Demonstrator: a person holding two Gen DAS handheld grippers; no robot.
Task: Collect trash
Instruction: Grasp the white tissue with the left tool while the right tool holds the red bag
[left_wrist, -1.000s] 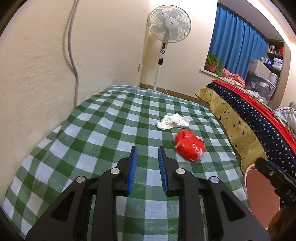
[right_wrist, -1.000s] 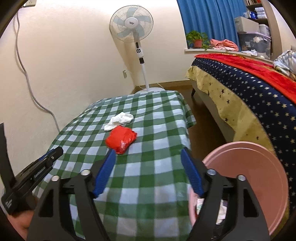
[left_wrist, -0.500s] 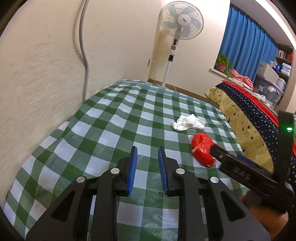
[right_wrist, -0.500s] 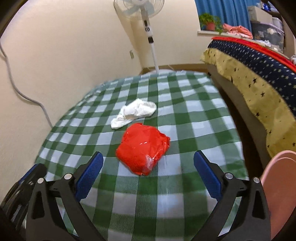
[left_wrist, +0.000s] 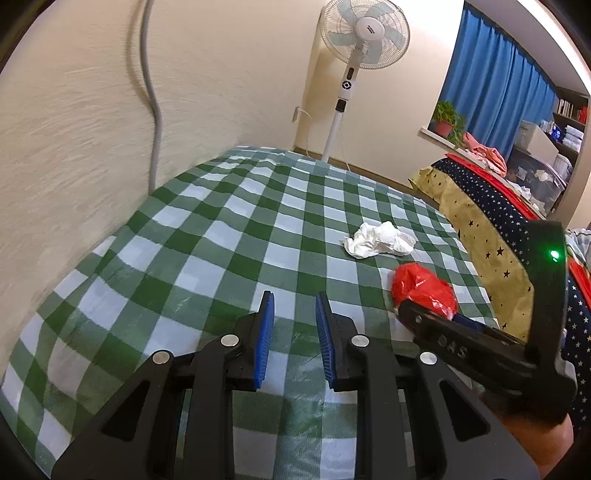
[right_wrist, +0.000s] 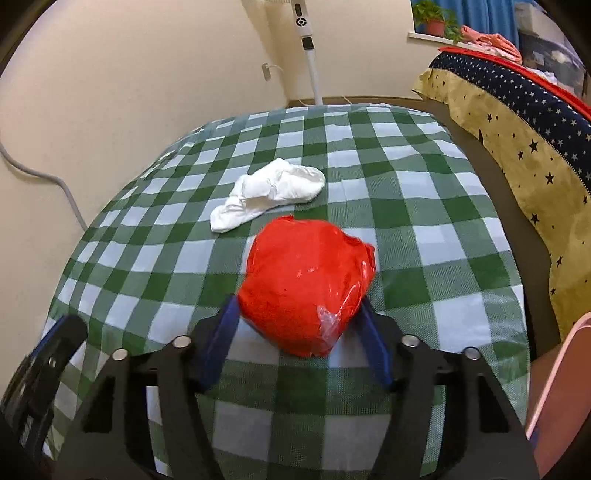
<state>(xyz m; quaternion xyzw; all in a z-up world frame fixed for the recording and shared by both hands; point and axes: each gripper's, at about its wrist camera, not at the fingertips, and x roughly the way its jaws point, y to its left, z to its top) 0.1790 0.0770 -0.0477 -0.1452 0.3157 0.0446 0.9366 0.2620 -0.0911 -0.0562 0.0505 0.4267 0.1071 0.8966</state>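
Right hand-held gripper (right_wrist: 299, 332) advanced, jaws closing around crinkly red plastic wad (right_wrist: 306, 284); left hand-held gripper (left_wrist: 294, 332) narrowly parted, empty.

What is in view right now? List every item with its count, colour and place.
red plastic bag: 1, red, on the cloth between the right gripper's blue pads
white crumpled tissue: 1, white, on the cloth just beyond the red bag
checked tablecloth: 1, green and white, covering the table
standing fan: 1, white, on the floor beyond the table
pink bin: 1, pink, only its rim seen, at the table's right
bed cover: 1, navy and yellow with stars, right of the table
curtain: 1, blue, far right
potted plant: 1, green, on the sill
left gripper: 1, black with blue pads, empty above the cloth
right gripper: 1, black with blue pads, jaws closing around the red bag
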